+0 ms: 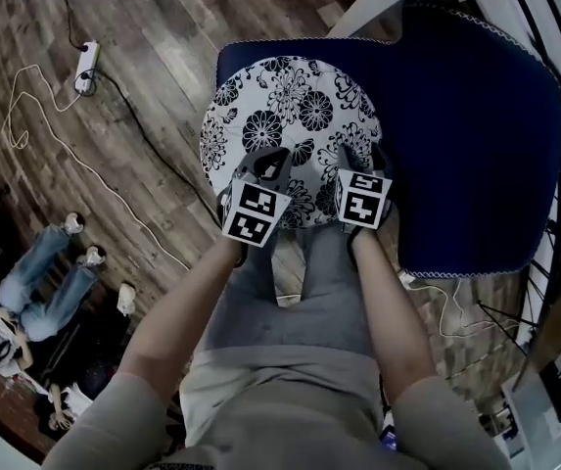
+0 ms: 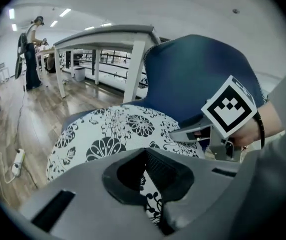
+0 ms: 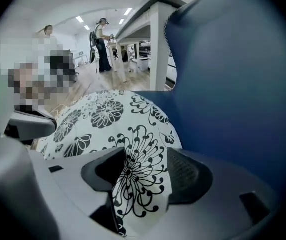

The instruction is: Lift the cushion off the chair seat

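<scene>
A round white cushion (image 1: pixel 290 116) with black flower print lies on the seat of a dark blue chair (image 1: pixel 476 135). Both grippers are at the cushion's near edge, side by side. The left gripper (image 1: pixel 266 155) has its jaws nearly together, with a thin wedge of cushion (image 2: pixel 113 129) cloth caught between them at the left gripper (image 2: pixel 145 156). The right gripper (image 1: pixel 362 155) stands with its jaws wide. A fold of the cushion (image 3: pixel 108 114) edge rises between them at the right gripper (image 3: pixel 143 166), and the pads do not press on it. The chair's back (image 3: pixel 232 84) curves up to the right.
A power strip (image 1: pixel 86 67) and white cables lie on the wooden floor to the left. A white table (image 2: pixel 108 39) stands behind the chair. A black wire rack (image 1: pixel 554 27) is at the far right. People stand in the background (image 2: pixel 30 54).
</scene>
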The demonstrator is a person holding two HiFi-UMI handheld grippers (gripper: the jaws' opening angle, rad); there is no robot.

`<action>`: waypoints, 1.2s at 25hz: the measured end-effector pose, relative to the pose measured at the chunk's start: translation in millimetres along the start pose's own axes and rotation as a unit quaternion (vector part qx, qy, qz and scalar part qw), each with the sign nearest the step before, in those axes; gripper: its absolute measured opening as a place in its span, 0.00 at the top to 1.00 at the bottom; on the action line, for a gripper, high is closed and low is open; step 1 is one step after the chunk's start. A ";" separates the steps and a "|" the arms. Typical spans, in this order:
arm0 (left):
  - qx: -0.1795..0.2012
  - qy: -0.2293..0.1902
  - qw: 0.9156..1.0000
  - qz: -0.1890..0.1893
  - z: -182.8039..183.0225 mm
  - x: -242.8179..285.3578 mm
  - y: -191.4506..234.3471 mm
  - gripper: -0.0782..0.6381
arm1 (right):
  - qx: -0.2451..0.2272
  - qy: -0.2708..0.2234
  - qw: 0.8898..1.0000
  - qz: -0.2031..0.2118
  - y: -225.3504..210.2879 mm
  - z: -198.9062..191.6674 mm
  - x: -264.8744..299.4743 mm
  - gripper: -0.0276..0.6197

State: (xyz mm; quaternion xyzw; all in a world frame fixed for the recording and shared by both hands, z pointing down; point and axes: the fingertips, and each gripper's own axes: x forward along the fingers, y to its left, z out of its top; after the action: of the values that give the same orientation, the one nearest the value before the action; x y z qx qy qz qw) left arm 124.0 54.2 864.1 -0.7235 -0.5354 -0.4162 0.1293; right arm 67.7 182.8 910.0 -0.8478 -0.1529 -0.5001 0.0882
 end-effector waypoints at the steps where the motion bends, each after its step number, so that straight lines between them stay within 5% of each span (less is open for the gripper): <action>1: -0.010 0.007 1.000 0.000 -7.6 6.0 0.4 0.88 | -0.004 0.005 1.000 -0.003 -2.7 -4.0 5.1 0.58; 7: -0.014 0.022 0.999 -0.020 -29.3 26.1 -5.3 0.88 | -0.037 0.002 0.999 -0.020 -0.3 -11.3 22.7 0.59; 17: -0.041 0.026 0.999 0.025 -40.8 3.5 24.9 0.88 | -0.050 0.003 0.998 0.024 16.9 -1.0 19.9 0.92; 25: -0.040 -0.012 0.998 0.051 -2.2 -59.6 15.7 0.88 | -0.065 -0.090 0.992 0.064 34.9 75.3 -71.3 0.92; 30: -0.037 -0.047 0.996 0.066 46.4 -107.4 14.4 0.88 | -0.071 -0.152 0.981 0.095 52.6 161.0 -146.0 0.92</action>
State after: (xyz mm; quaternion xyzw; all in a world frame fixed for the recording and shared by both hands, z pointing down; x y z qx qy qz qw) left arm 149.6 6.3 759.5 -0.7800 -0.4763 -0.3922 0.1042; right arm 152.0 157.2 704.5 -0.9287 -0.0471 -0.3644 0.0503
